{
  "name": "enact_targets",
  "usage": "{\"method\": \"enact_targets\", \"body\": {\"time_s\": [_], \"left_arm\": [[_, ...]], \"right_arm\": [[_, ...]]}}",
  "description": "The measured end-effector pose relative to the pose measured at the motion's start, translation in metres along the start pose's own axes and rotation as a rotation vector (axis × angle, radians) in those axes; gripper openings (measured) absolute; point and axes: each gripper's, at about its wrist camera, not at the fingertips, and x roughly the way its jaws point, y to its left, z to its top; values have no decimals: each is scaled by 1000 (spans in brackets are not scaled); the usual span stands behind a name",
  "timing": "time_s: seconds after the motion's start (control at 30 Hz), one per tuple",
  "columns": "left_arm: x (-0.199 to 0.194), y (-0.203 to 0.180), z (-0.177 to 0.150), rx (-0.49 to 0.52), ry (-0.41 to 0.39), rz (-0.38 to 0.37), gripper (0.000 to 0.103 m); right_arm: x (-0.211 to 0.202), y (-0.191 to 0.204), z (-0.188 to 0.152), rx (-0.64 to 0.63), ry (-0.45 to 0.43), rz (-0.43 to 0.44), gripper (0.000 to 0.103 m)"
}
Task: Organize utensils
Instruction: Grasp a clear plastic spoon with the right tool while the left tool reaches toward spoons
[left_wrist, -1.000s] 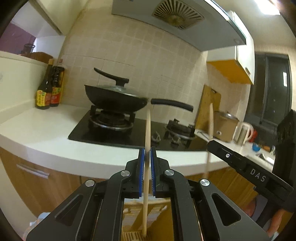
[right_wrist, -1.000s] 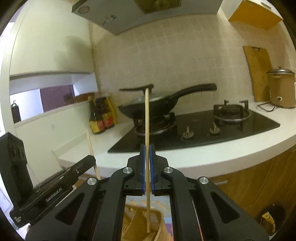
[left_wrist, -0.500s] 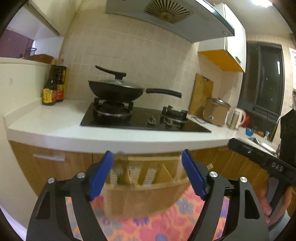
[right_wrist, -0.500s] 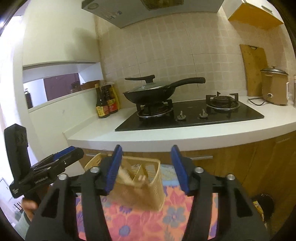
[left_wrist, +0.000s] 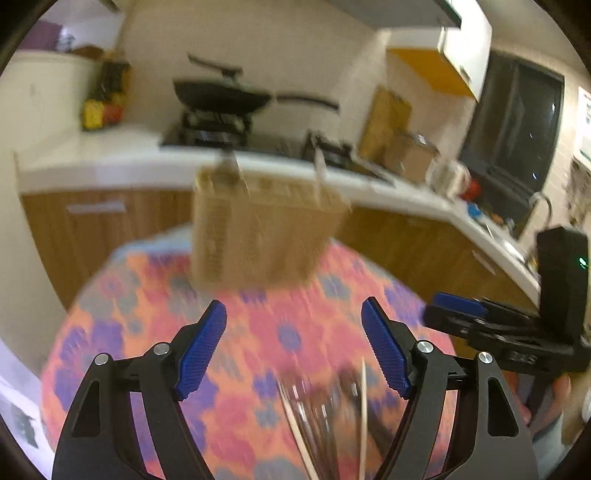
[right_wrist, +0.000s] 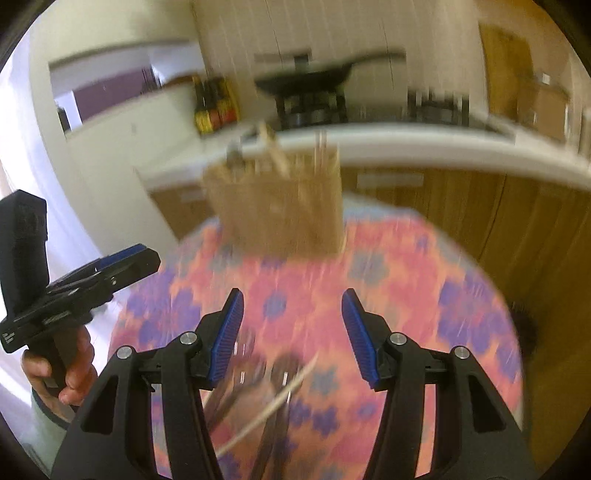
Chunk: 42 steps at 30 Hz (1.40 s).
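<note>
Floral cloth in pink, orange and purple covers the table (left_wrist: 122, 332), filling the lower half of both views. Behind it, across the upper frame, run a white counter (left_wrist: 110, 162) and a wok (left_wrist: 221, 98) on the stove.

At centre frame stands the woven basket (left_wrist: 258, 236), tan and boxy, set on the cloth toward its far edge. Several thin sticks and what looks like a metal handle poke up above its rim; blur hides what else is inside and whether it is divided.

Both grippers are empty with jaws spread wide: the left gripper (left_wrist: 293, 347) hangs over the cloth at lower centre of its view, the right gripper (right_wrist: 291, 334) likewise in its own.

Loose utensils (right_wrist: 255, 398) lie on the cloth at the bottom centre of both views, just under the jaws: pale chopsticks (left_wrist: 364, 410) crossed over darker metal pieces, perhaps spoons. The chopsticks should be light, stiff and apt to roll, so a pinch near mid-length seems safest. The metal pieces would be heavier and slick; grip the handle, not the bowl.
</note>
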Motion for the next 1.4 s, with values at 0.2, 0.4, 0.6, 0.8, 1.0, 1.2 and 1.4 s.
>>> {"method": "enact_targets", "body": {"time_s": [0.2,0.4,0.6,0.8,1.0,1.2,1.4], "left_arm": [[24,-3,-56,51,204,-17,59],[36,1,-76,47,301,-11,49],[43,3,-81,16,330,-45,38],[51,-13,-86,41,355,-80,32],[59,-18,-86,52,363,-41,25],[67,-21,-80,69,386,9,23],[83,-30,-75,107,433,67,27]], "right_arm": [[33,-3,-51,106,190,37,32],[44,3,-73,104,264,22,22],[47,7,-88,43,314,-14,17],[52,13,-91,-4,308,-46,16],[51,8,-91,-35,297,-124,8],[45,-19,-91,49,310,-108,8],[52,-17,-84,36,352,-98,10]]}}
